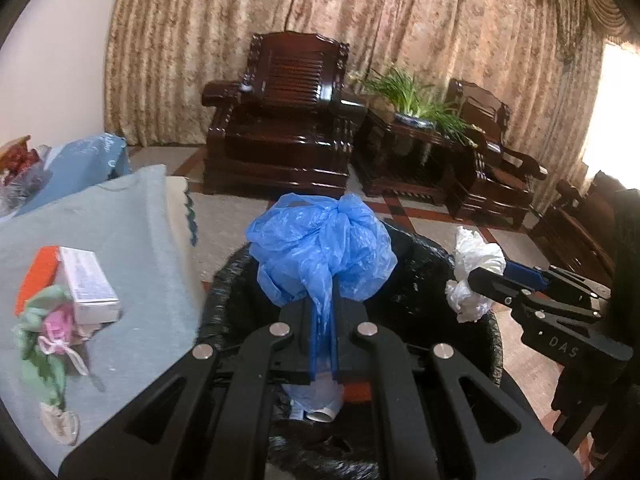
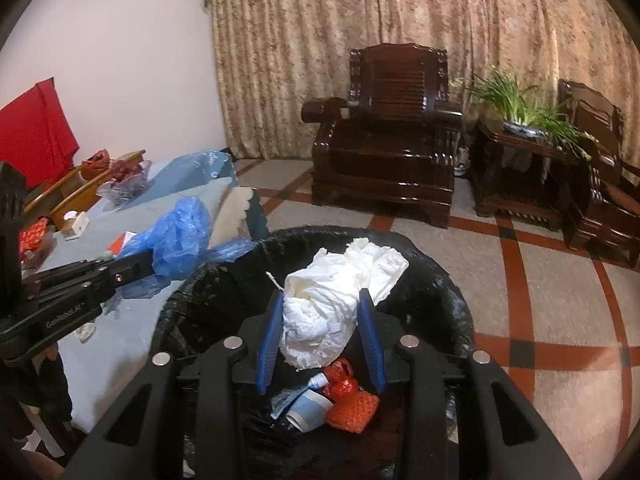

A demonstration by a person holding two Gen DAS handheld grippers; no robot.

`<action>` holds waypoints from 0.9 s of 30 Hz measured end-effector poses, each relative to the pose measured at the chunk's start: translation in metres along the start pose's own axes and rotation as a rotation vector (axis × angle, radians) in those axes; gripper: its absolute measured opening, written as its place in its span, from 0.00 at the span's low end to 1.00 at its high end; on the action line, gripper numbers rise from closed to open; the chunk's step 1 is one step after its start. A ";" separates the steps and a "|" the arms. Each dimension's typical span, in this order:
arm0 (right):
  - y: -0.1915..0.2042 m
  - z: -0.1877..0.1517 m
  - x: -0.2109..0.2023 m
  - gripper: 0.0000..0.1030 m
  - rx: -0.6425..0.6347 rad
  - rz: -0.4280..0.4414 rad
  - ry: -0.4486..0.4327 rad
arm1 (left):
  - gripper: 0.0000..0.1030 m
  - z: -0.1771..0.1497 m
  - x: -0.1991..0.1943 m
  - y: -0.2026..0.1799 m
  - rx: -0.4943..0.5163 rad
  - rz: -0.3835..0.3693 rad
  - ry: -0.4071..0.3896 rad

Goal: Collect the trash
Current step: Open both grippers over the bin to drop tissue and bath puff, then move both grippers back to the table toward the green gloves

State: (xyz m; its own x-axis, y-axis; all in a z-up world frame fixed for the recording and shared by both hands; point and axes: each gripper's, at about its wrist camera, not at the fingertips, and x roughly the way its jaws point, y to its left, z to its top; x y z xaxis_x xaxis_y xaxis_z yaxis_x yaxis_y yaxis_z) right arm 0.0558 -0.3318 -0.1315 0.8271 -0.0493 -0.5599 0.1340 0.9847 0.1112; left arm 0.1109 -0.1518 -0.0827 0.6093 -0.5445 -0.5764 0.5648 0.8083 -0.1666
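Now | left fingers (image 1: 323, 312) pinch crinkled blue plastic bag (image 1: 320, 244) | right fingers (image 2: 320, 320) clamp crumpled white paper (image 2: 332, 300)

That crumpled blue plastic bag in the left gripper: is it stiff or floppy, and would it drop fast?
The blue plastic bag looks floppy: it bunches and sags around the left gripper. Probably very light, so it may drift rather than drop into the bin. Thin film might slip.

A crumpled blue plastic bag (image 1: 320, 240) and a crumpled white paper wad (image 2: 332, 300) hang over the black-lined bin (image 2: 440, 292). The worktop's cloth (image 1: 132, 240) is pale blue. The floor (image 2: 540, 300) is beige with red bands.
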 end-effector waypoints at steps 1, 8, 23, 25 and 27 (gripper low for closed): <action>-0.002 -0.003 0.000 0.36 0.003 -0.005 0.004 | 0.04 -0.001 0.004 -0.002 0.002 -0.006 0.008; -0.018 -0.014 0.011 0.48 0.025 -0.045 0.052 | 0.34 -0.006 0.024 -0.001 -0.034 -0.065 0.058; -0.010 -0.010 0.001 0.94 0.061 -0.038 -0.012 | 0.87 -0.004 -0.026 0.026 -0.033 0.113 -0.067; -0.002 -0.008 0.001 0.94 0.053 -0.024 -0.017 | 0.88 -0.001 -0.036 0.034 -0.043 0.138 -0.079; 0.006 -0.006 0.003 0.94 0.047 -0.005 -0.018 | 0.88 -0.001 -0.047 0.043 -0.060 0.168 -0.091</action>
State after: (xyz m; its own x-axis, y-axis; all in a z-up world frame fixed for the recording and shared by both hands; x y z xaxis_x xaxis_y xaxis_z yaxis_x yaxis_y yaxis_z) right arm 0.0558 -0.3246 -0.1377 0.8360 -0.0576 -0.5457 0.1632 0.9756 0.1471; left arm 0.1057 -0.0909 -0.0634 0.7419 -0.4164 -0.5256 0.4183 0.9000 -0.1225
